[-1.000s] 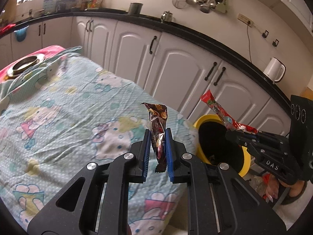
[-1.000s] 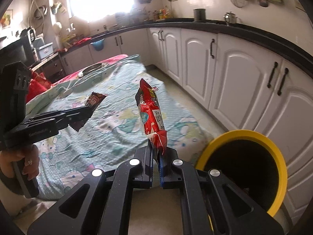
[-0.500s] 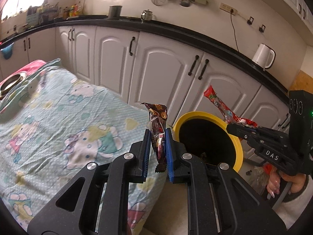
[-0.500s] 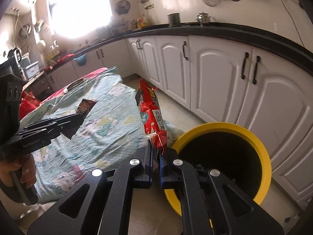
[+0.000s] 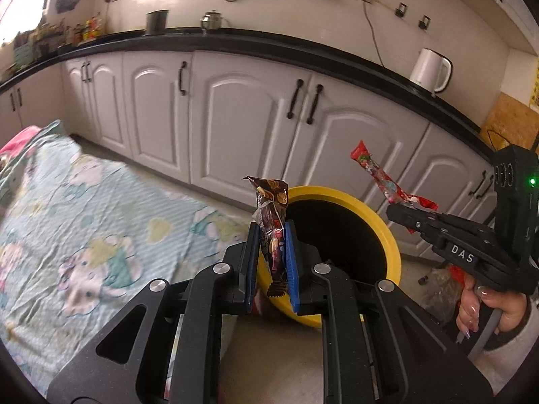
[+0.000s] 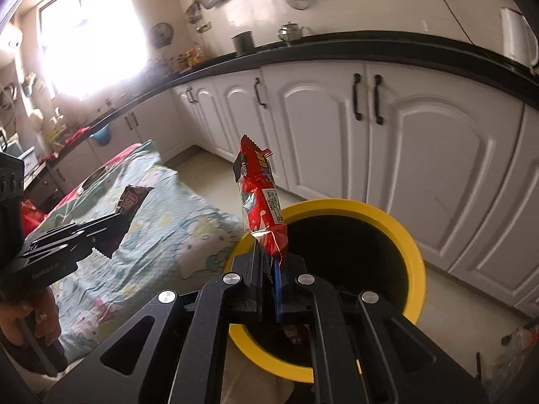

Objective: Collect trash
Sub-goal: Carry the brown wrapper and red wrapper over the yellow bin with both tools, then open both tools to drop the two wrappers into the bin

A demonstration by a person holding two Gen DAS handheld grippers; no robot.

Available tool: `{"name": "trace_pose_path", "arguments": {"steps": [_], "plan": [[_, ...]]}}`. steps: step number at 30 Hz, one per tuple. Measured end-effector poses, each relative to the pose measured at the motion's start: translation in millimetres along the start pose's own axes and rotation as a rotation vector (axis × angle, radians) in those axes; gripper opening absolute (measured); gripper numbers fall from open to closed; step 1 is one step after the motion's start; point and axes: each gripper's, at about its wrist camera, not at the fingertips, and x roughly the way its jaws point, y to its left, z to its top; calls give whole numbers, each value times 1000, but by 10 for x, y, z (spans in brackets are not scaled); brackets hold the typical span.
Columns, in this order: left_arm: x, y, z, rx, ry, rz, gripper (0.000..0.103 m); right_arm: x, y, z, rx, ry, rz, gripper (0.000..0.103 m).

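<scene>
The side of the right gripper [image 5: 401, 213] carried the white letters "DAS", legible only in the left wrist view; in the right wrist view the left gripper [image 6: 116, 217] bore a line of small print too blurred to read. The red wrapper [image 6: 261, 202] showed a white label panel and yellow characters, the brown wrapper [image 5: 272, 222] printed pictures — none of it readable.

The left gripper's jaws were pinching the brown wrapper, which stood upright between the blue pads [image 5: 290, 262] with its top well above them. The right gripper's jaws were pressed together on the lower end of the red wrapper, the rest rising above the fingertips.

Just beyond both sets of jaws stood the yellow bin [image 6: 416, 256] with its dark interior, near the white cabinets [image 5: 242, 124]. To the left of the jaws lay the patterned cloth [image 5: 84, 222].

Only the left wrist view took in the white kettle [image 5: 431, 69] on the black counter and the person's hand [image 5: 485, 306] on the right gripper's handle — the right wrist view alone showed the bright window [image 6: 91, 33].
</scene>
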Motion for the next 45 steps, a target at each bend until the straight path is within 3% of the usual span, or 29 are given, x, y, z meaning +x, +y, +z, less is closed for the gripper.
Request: {"name": "trace_pose_path", "arguments": {"steps": [12,24,45], "plan": [[472,-498,31,99,54,-65,10,-37,-439,-158,82,3,-72,5],[904,-748,5,123,137,-107,10,83,-715,-384,145,73,-107,5],[1337,-692,-6,104,230,-99,11,371,-817,-466,158,148,-114,9]]}}
